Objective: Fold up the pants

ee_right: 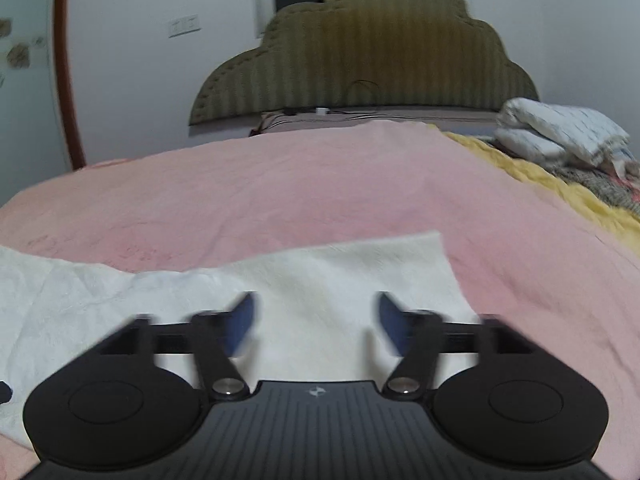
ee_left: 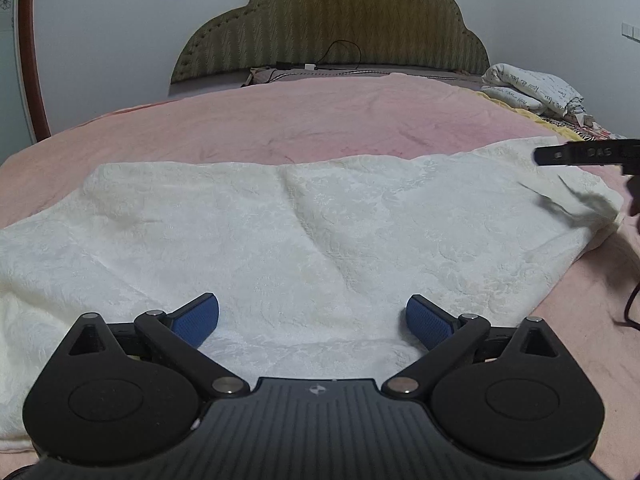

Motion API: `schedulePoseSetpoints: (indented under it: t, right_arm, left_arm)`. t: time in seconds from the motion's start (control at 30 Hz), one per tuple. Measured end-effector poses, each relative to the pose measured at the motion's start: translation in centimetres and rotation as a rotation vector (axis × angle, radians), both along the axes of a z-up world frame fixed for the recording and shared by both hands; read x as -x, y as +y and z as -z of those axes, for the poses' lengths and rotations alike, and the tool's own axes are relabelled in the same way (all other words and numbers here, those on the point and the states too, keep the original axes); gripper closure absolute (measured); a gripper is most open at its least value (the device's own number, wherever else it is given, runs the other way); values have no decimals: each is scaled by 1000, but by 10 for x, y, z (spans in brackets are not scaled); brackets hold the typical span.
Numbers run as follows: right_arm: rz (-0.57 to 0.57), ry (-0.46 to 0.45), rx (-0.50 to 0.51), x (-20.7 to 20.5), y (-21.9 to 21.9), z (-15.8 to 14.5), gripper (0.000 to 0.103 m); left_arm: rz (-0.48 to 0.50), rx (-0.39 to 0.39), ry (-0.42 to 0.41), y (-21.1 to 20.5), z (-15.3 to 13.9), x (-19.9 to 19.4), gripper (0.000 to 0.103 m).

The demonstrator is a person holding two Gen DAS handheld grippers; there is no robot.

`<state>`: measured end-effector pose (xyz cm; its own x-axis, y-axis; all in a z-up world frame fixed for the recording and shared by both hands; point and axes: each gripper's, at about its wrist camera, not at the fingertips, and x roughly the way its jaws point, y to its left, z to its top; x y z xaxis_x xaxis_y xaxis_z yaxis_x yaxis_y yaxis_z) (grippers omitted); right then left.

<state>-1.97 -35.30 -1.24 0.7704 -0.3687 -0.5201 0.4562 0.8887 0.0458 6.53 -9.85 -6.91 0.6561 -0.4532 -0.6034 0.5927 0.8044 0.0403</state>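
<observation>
The white textured pants (ee_left: 304,236) lie spread flat across the pink bedspread, running left to right. My left gripper (ee_left: 313,320) is open, its blue pads wide apart just above the near part of the cloth. In the right wrist view the pants' right end (ee_right: 320,280) shows, with a corner at the far right. My right gripper (ee_right: 316,324) is open over that end, blurred by motion. Its black body (ee_left: 588,154) shows at the right edge of the left wrist view, above the pants' right end.
The pink bedspread (ee_left: 320,120) covers the bed up to an olive padded headboard (ee_left: 332,20). Folded white bedding (ee_left: 532,88) and a yellow blanket (ee_right: 552,184) lie at the far right. A black cable (ee_left: 632,304) trails at the right edge.
</observation>
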Motion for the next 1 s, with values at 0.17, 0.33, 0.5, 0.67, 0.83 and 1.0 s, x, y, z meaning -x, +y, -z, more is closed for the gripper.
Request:
schedulePoseSetpoints:
  t: [0.17, 0.33, 0.5, 0.67, 0.83, 1.0]
  right_arm:
    - [-31, 158, 126, -20, 6, 32, 7]
    - [-9, 120, -22, 10, -10, 34, 3]
    - [11, 149, 59, 7, 5, 33, 0]
    - [14, 130, 2, 10, -2, 33, 0]
    - [23, 125, 7, 11, 0, 32, 0]
    - [-27, 30, 74, 20, 37, 19, 0]
  left_arm:
    - [1, 7, 7, 1, -1, -2, 0]
    - [-8, 9, -3, 1, -4, -1, 3]
    - [26, 123, 73, -19, -22, -7, 4]
    - [15, 8, 67, -49, -4, -3, 2]
    - [25, -20, -7, -47, -2, 14, 1]
    - [13, -1, 17, -42, -3, 10, 0]
